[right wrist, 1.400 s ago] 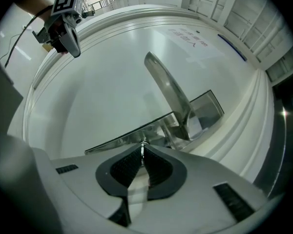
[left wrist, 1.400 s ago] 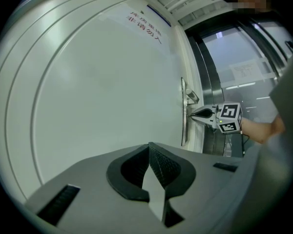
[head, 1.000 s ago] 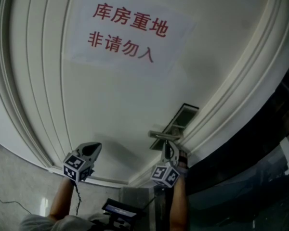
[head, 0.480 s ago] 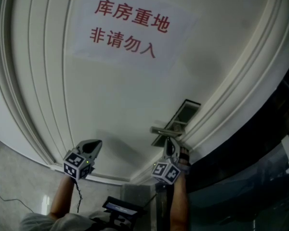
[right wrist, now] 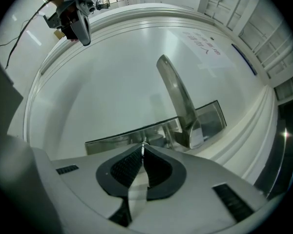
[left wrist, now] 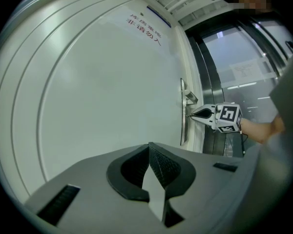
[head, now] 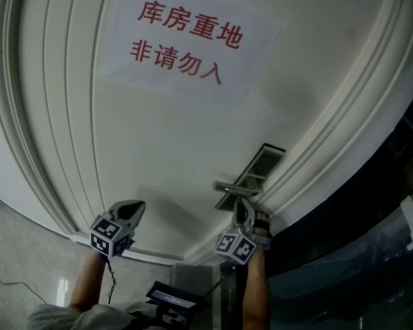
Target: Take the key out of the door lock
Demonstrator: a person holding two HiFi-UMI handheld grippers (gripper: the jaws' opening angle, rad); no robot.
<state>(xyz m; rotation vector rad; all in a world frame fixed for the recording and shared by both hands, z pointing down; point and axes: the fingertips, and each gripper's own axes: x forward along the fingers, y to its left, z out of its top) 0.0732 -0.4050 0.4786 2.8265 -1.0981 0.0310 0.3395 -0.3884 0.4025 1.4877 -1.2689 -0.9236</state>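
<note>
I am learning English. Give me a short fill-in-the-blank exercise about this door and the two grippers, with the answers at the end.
1. The characters on the paper sign are printed in ___ ink.
2. The right gripper is shut on the ___, at the lock plate near the door handle.
3. The left gripper is shut, away from the lock, and holds ___.
Answers: red; key; nothing.

There's one white door [head: 179, 143], one paper sign [head: 186, 40] up at twelve o'clock, one lever handle [head: 235, 188], one lock plate [head: 261, 165], one key [right wrist: 143, 144], and two grippers: left gripper [head: 139, 207] at seven o'clock, right gripper [head: 242, 205] at five.
</note>
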